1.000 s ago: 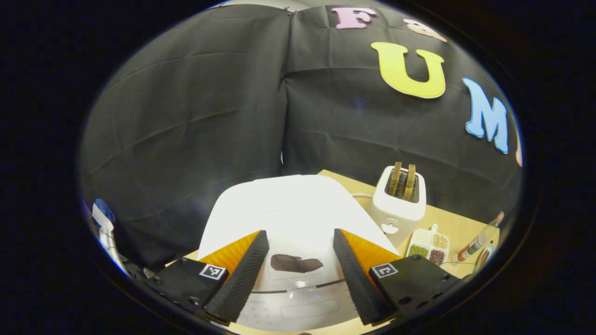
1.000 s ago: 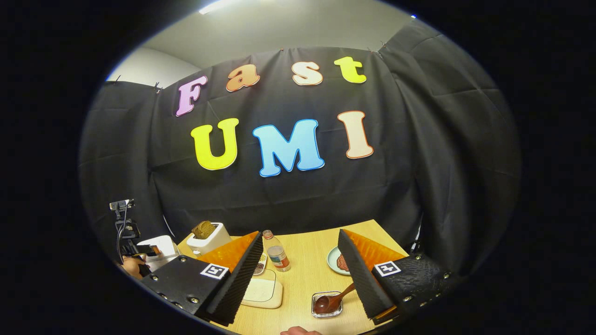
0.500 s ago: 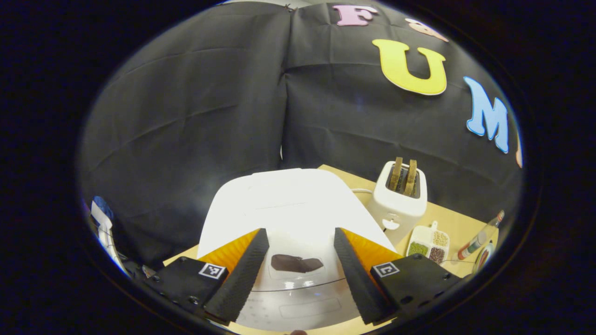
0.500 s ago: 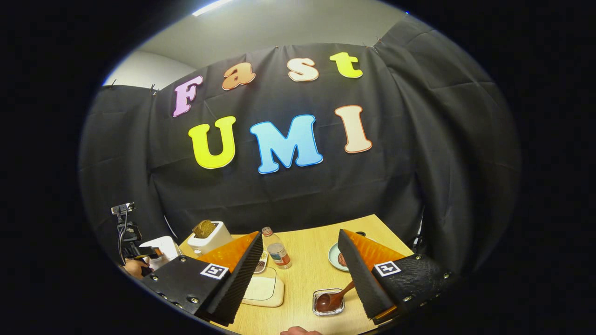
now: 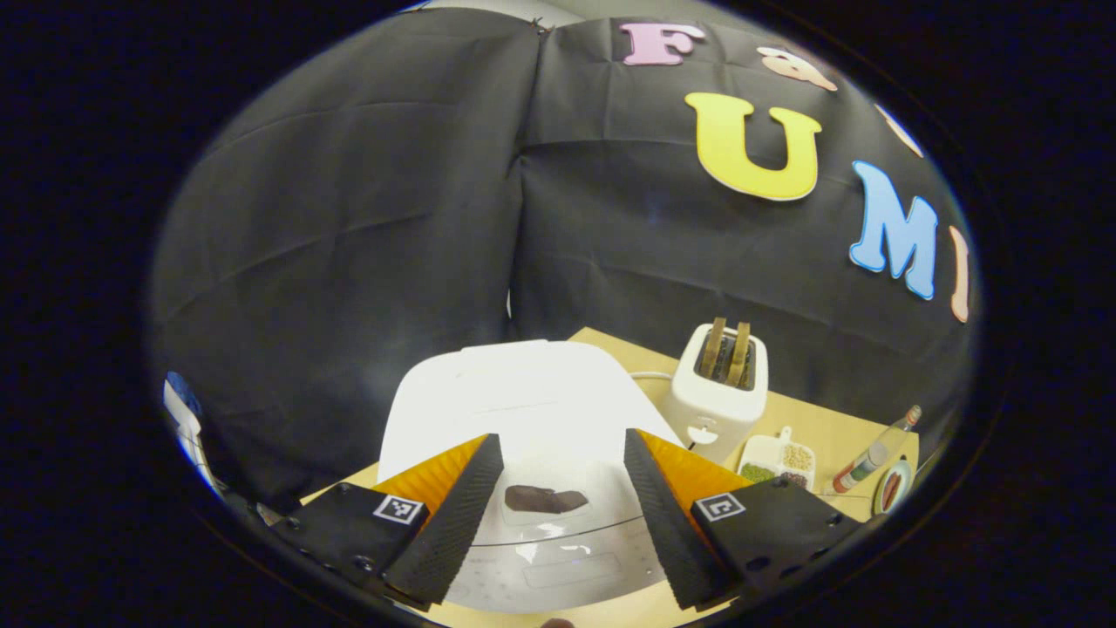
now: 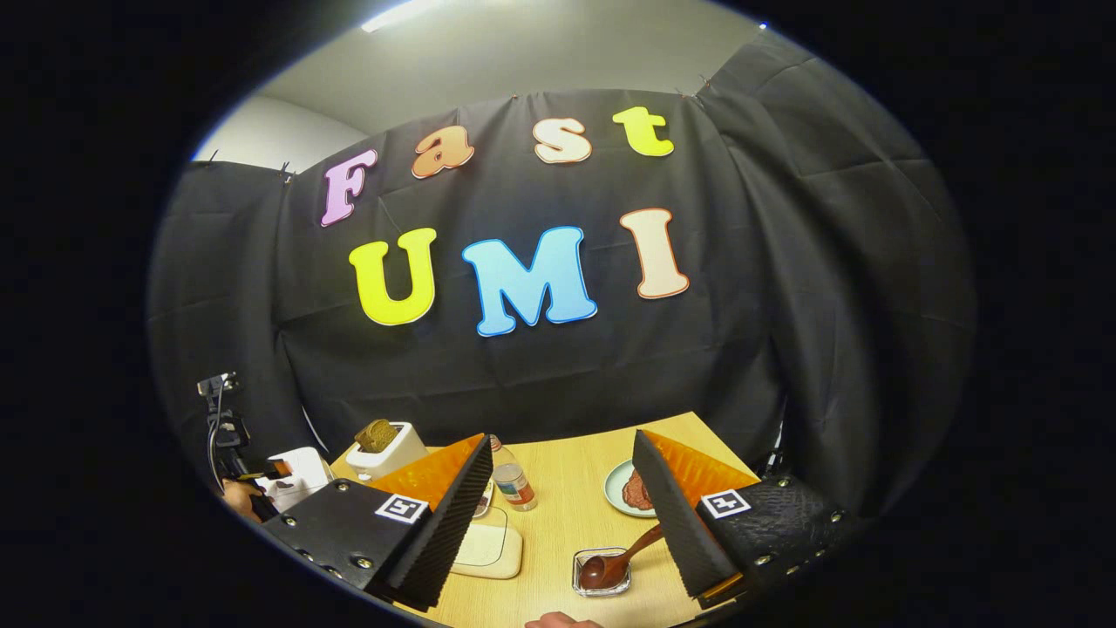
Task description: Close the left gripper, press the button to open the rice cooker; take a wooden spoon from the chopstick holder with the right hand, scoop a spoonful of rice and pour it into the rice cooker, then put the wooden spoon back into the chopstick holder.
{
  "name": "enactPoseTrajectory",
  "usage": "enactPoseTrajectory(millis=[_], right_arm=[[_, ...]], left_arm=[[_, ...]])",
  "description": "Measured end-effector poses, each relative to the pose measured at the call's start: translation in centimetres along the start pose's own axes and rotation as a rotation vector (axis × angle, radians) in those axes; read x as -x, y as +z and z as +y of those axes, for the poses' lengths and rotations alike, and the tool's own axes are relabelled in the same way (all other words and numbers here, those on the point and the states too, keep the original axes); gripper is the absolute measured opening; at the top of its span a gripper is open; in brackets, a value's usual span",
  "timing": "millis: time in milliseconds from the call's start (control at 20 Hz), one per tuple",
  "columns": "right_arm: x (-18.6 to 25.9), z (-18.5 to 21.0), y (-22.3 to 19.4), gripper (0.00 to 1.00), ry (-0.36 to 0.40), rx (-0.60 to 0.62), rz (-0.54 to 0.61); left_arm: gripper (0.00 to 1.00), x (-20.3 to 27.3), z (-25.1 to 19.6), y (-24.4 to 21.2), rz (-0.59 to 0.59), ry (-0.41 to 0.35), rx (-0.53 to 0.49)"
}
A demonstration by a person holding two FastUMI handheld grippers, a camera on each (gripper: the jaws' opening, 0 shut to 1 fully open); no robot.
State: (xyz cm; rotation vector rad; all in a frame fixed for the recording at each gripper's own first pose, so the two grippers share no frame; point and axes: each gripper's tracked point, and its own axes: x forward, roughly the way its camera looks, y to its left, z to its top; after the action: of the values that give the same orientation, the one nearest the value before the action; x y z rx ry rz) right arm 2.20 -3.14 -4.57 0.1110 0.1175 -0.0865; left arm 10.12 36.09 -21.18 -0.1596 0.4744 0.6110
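- Sitting between and just beyond the left gripper [image 5: 558, 523]'s fingers, the white rice cooker [image 5: 532, 410] has its lid down; a dark patch on the lid lies in the gap between the fingers.
- Those fingers stand wide apart, holding nothing.
- Beyond the right-hand finger in the left gripper view stand a white toaster [image 5: 719, 388] with two slices up, then a divided dish of grains [image 5: 776, 458].
- In the right gripper view, the right gripper [image 6: 558, 523] is also spread wide and empty.
- A wooden spoon [image 6: 615, 563] rests in a small glass dish [image 6: 602, 583] on the table [image 6: 567, 515], close to the inside of the right-hand finger.
- A bottle [image 6: 513, 484] stands just beside the left-hand finger; a plate [image 6: 628, 490] lies by the right-hand one.
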Motion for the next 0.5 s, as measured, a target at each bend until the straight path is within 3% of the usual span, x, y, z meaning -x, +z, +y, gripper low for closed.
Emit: enactPoseTrajectory(millis=[350,500], right_arm=[[0.4,0.1,2.6,0.98,-0.003,0.04,-0.071],[0.7,0.7,4.0,0.98,0.007,0.067,-0.114]], left_arm=[[0.96,12.5,-8.8,10.6,-0.297,-0.242,-0.074],[0.97,17.0,-11.7,12.4,-0.39,-0.338,-0.101]])
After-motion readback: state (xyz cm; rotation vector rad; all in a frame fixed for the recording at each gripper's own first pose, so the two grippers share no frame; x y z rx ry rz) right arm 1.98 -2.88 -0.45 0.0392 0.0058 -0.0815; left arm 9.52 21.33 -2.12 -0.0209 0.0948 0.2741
